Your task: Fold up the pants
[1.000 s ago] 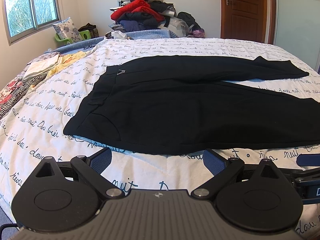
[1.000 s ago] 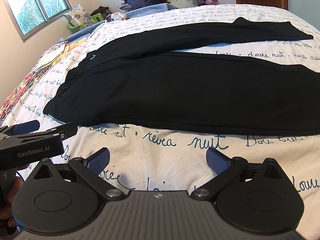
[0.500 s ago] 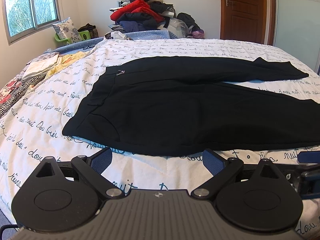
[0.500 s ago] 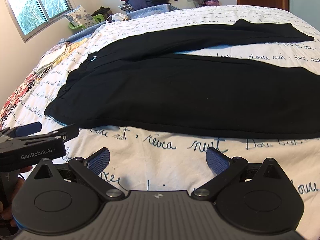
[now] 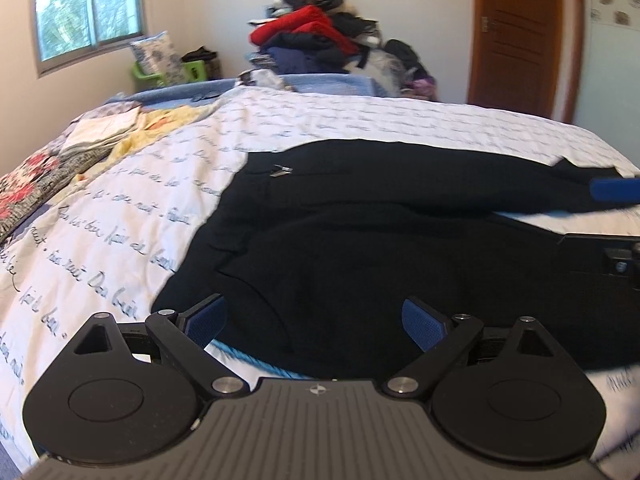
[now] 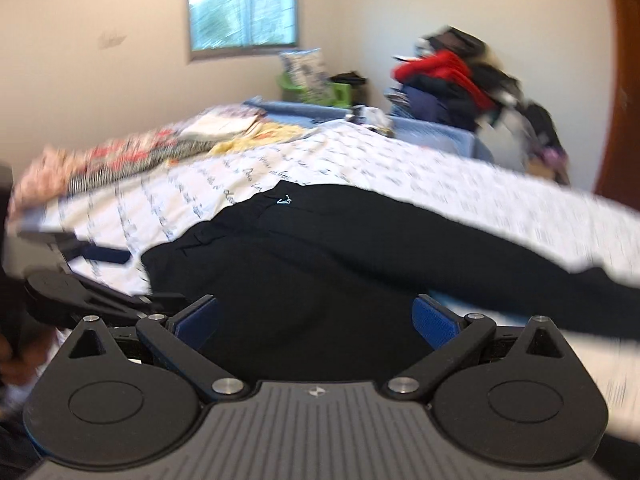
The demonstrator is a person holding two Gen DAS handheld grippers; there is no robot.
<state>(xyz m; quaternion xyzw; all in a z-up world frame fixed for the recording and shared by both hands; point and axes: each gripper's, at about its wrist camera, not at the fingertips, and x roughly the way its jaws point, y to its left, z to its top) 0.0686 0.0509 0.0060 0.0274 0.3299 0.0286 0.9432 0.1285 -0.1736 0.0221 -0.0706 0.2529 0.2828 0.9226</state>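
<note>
Both views swung closer over pants [image 5: 360,248]; door [image 5: 520,36] only in left view.

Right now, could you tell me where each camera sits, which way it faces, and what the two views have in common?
Left wrist: on the left gripper, low at the bed's near edge, facing across the black pants toward the clothes pile and door; the right gripper shows at the right edge.
Right wrist: on the right gripper, over the pants, angled toward the window; the left gripper and a hand show at left.
Shared: pants, printed bedspread, clothes pile, window.
</note>
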